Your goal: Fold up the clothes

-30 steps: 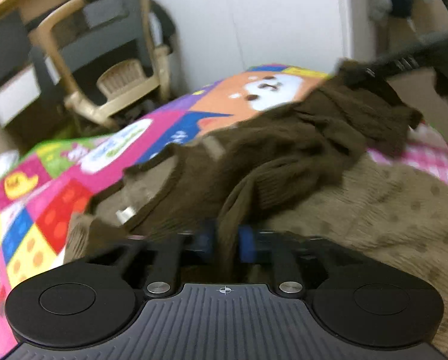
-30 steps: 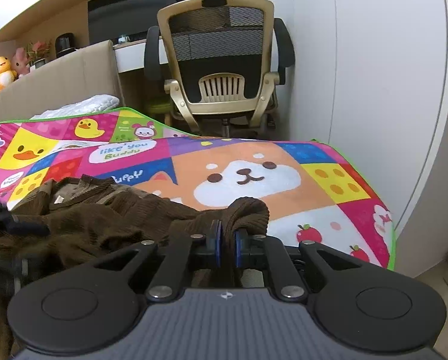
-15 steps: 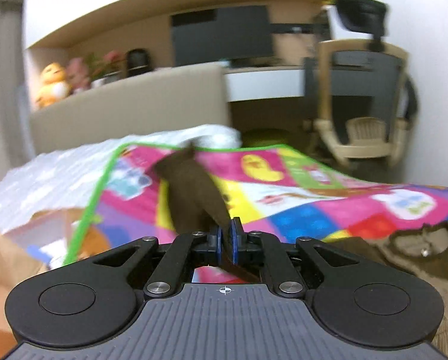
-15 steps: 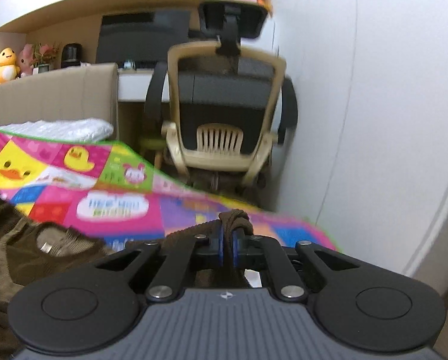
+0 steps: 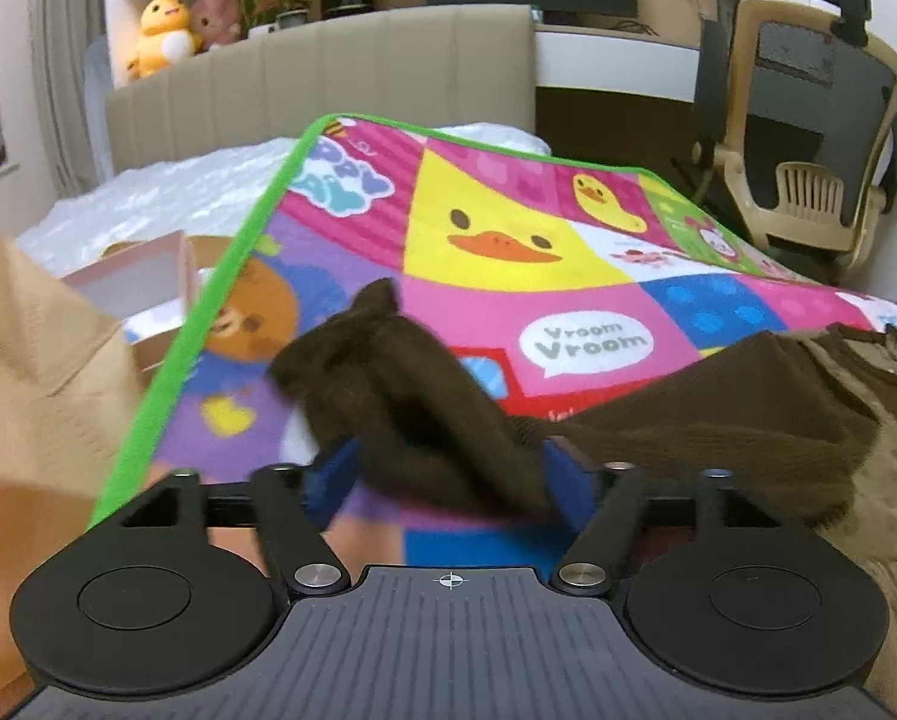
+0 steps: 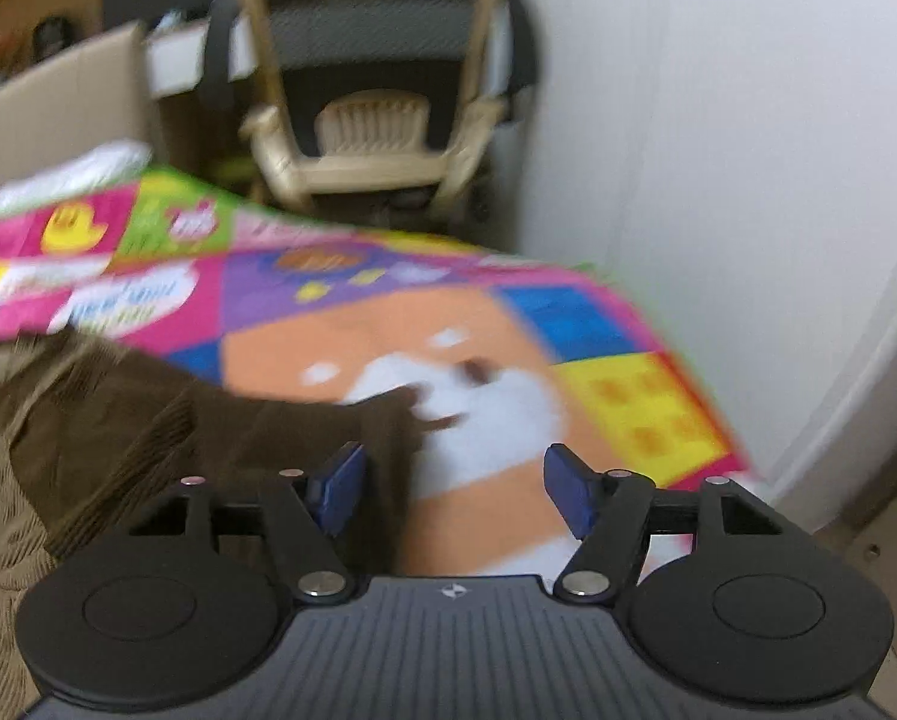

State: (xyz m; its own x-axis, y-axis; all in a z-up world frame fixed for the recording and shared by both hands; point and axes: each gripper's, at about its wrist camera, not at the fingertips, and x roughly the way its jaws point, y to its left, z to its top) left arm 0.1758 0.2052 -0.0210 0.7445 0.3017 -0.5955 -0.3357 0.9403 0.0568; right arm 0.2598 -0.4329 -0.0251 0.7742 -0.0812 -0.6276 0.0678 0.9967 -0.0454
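A dark brown knit sweater (image 5: pixel 718 414) lies on a colourful cartoon play mat (image 5: pixel 508 228). Its left sleeve (image 5: pixel 400 384) stretches out over the mat and droops loosely between the blue pads of my left gripper (image 5: pixel 448 474), whose jaws are opening. In the right wrist view the sweater (image 6: pixel 118 420) lies at the left. The end of its other sleeve (image 6: pixel 388 420) rests on the mat (image 6: pixel 508 336) beside the left pad (image 6: pixel 337 483) of my right gripper (image 6: pixel 451 486). That gripper's jaws are opening too, and nothing is pressed between them.
A tan dotted garment (image 5: pixel 880 480) lies under the sweater. An office chair (image 5: pixel 808 120) stands past the mat's far corner, near a white wall (image 6: pixel 718 150). A padded headboard (image 5: pixel 328 72) is behind, an open pink box (image 5: pixel 136 276) at the left, and a person's beige sleeve (image 5: pixel 16 348).
Both grippers were shut on the sleeve ends and now stand apart, with the sleeves let go. The left one swung the sleeve out to the mat's left side; the right view has dipped toward the mat.
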